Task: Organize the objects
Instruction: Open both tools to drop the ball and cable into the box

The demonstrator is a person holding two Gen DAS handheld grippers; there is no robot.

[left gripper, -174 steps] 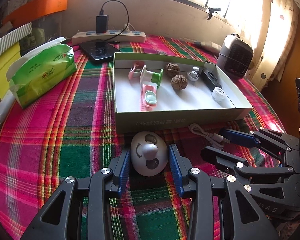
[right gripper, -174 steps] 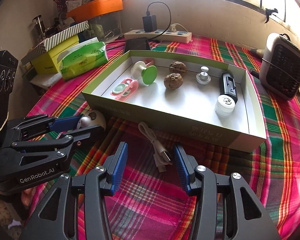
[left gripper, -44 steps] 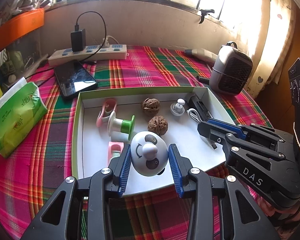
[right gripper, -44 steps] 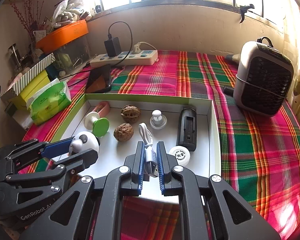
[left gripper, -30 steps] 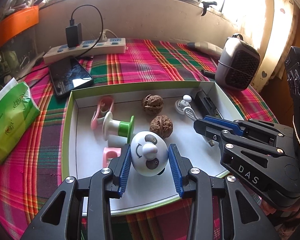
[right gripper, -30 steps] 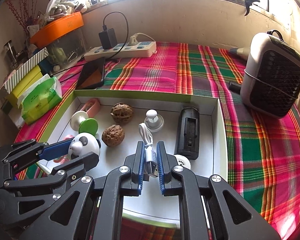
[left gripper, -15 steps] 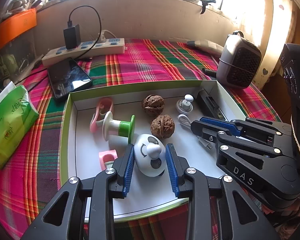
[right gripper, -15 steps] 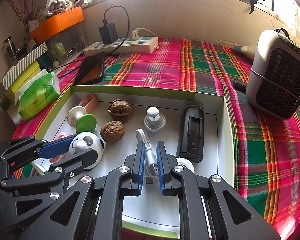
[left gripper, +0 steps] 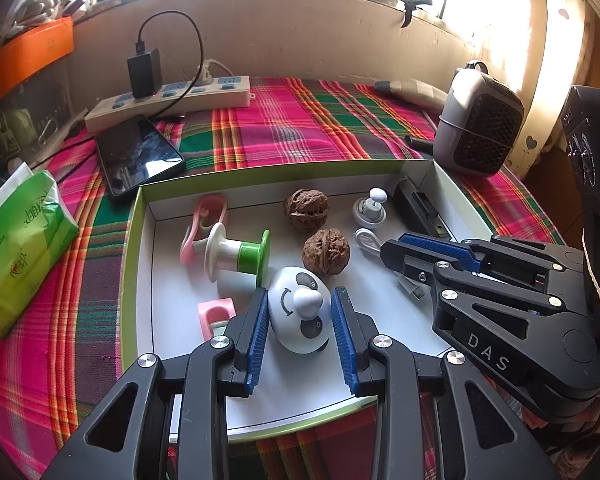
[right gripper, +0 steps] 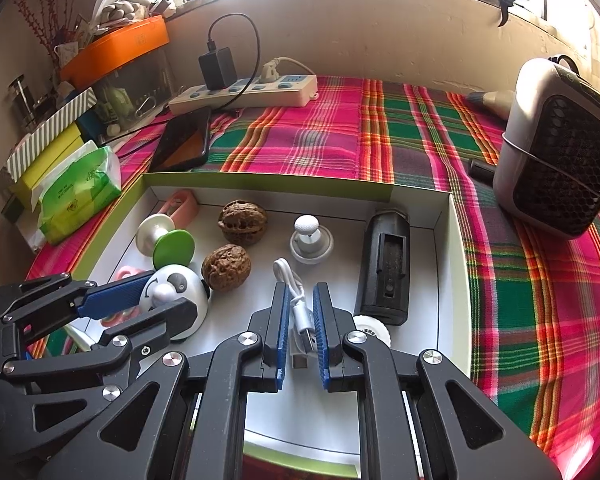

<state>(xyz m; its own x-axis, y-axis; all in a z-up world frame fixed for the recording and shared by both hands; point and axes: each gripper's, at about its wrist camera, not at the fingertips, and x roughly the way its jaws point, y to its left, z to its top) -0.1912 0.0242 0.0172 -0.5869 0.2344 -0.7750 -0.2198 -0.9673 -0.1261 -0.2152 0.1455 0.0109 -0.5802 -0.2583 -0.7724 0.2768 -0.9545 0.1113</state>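
Both grippers reach into the green-edged box on the plaid cloth. The left gripper has its blue pads on either side of the panda, which rests on the box floor near the front. Its jaws have just been closing in on the toy, yet whether the pads press on it or stand just off it cannot be told.

The right gripper is clenched on the white cable; the cable's loop sticks out beyond the pad tips and its plug hangs between them, over the box floor near the middle.

In the box lie two walnuts: the near walnut is just beyond the panda and the far walnut is behind it. A green spool lies to the left, a pink clip at far left, a white knob in the middle and a black case at the right. A phone, power strip and tissue pack lie outside on the left, a heater on the right.
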